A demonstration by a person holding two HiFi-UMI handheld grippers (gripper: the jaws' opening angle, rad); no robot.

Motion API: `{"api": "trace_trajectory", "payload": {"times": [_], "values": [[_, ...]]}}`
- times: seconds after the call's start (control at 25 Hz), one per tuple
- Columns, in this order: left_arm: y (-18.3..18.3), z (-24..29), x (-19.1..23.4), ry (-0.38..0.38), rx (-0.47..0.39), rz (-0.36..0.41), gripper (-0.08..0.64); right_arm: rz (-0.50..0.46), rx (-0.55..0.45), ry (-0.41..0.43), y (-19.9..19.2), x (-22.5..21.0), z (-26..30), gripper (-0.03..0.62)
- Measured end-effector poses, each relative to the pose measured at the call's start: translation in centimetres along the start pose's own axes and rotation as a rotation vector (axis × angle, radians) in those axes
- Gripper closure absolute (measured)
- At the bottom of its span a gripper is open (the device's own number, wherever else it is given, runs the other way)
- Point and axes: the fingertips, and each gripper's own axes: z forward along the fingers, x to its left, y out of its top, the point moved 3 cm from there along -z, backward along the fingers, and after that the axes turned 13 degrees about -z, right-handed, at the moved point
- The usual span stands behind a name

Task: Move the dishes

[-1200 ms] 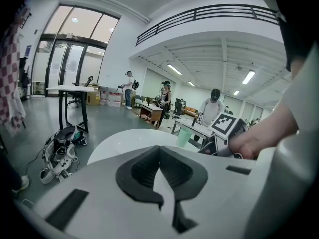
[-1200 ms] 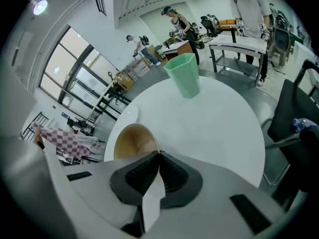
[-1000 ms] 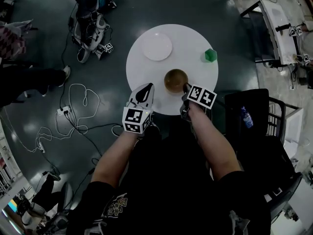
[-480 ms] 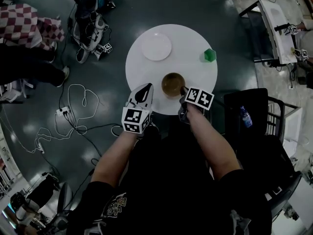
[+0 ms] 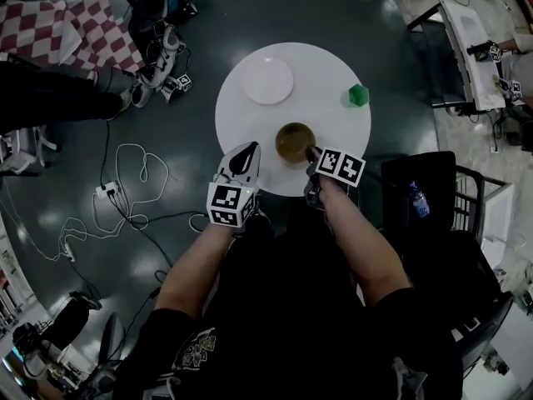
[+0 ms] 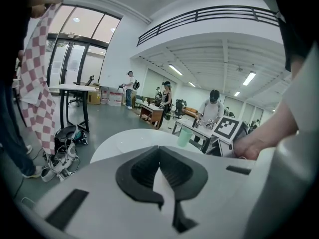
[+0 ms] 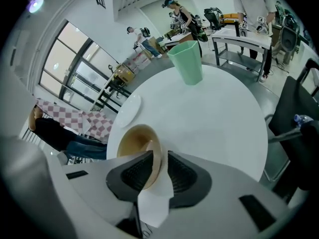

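My right gripper has just been opening its jaws. They stand a little apart with the near rim of the brown bowl between them. The rim lies against one pad and a sliver of gap shows at the other. The bowl sits on the round white bench, close to the edge nearest me. My left gripper has its jaws closed together on nothing and hangs over the bench's near edge, just left of the bowl.

Farther across the bench a white plate lies toward the left, and a green cup stands upright near the right rim, well apart from it.

The bench stands on a dark, glossy floor. White cables loop over the floor to my left. Past them a person holds up a red-and-white checked cloth. At my right is a black chair with a bottle by it. Beyond are tall windows, a railed balcony and desks where people stand.
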Motion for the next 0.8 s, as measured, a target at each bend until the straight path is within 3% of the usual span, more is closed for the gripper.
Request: {"api": "trace_trajectory", "payload": {"times": [0.08, 0.32, 0.44, 0.56, 0.8], "values": [[0.0, -0.2, 0.0, 0.0, -0.004, -0.002, 0.554, 0.011, -0.01, 0.005, 0.1, 0.1, -0.2, 0.482], [0.3, -1.2, 0.2, -0.001, -0.017, -0.024, 0.554, -0.009, -0.106, -0.014, 1.1, 0.3, -3.0, 0.473], [0.9, -2.2, 0.3, -0.005, -0.026, -0.033, 0.554, -0.084, -0.187, -0.013, 2.1, 1.3, -5.3, 0.479], [1.6, -3.3, 0.2, -0.005, -0.021, -0.029, 0.554, -0.185, -0.276, 0.033, 3.2, 3.1, -7.5, 0.559], [4.2, -6.1, -0.7, -0.046, -0.03, -0.032, 0.554, -0.306, -0.42, 0.15, 4.6, 8.4, -11.8, 0.571]]}}
